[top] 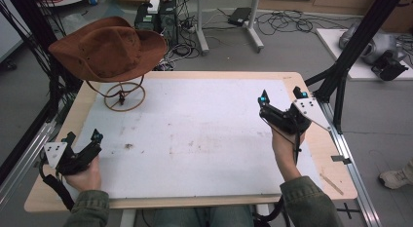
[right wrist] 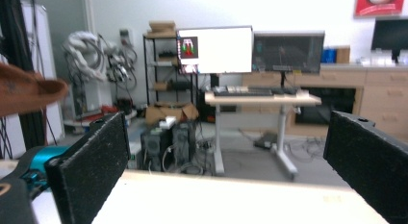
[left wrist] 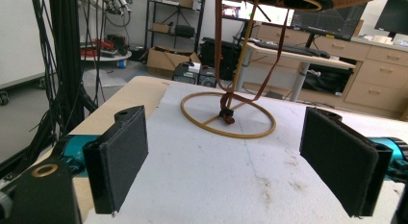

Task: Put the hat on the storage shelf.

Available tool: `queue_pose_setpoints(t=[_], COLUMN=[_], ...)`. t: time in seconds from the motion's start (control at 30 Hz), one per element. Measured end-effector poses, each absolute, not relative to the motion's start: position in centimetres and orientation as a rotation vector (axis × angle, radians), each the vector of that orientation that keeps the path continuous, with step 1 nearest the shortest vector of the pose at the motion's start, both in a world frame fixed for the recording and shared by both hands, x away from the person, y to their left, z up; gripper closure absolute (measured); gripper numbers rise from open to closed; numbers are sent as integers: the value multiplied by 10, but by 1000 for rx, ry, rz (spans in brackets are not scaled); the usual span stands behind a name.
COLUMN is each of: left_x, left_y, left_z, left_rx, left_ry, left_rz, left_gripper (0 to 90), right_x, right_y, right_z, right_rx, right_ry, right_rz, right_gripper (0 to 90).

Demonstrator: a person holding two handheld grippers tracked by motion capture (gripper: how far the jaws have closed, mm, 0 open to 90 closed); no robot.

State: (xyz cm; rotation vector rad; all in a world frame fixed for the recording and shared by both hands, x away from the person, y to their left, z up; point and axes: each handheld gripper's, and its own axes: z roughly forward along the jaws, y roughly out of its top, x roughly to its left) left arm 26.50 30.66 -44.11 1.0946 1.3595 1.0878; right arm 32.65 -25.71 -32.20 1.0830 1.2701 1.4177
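Brown hat (top: pixel 109 47) perched on wire stand (top: pixel 124 94), at table's (top: pixel 195 139) far-left corner. Prob. light, soft felt w/ floppy brim; grip brim edge. Left gripper (top: pixel 84 139) & right gripper (top: pixel 283 96): jaws wide, empty.

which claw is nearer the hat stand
Left. The left claw sits just in front of the hat stand; the right claw is far across the table.

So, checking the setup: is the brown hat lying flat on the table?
No, the brown suede cowboy hat sits raised on a wire stand.
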Motion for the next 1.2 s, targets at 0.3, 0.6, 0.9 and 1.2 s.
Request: queue_pose_setpoints(t=[0.3, 0.6, 0.9, 1.2], left_x=[265, 267, 268, 269], left_y=[306, 303, 300, 301], left_z=[-441, -442, -442, -442], left_rx=[1096, 1117, 1127, 1124], left_ry=[1362, 1355, 1351, 1351], left_rz=[1082, 1082, 1079, 1079], left_gripper=[174, 173, 174, 174], right_x=[316, 308, 312, 312], right_y=[-275, -286, -292, -290], right_z=[-367, -407, -413, -413], right_rx=[1212, 1255, 1313, 1304], right_ry=[1251, 1243, 1256, 1269], right_rz=[1415, 1357, 1350, 1343], right_gripper=[19, 18, 18, 18])
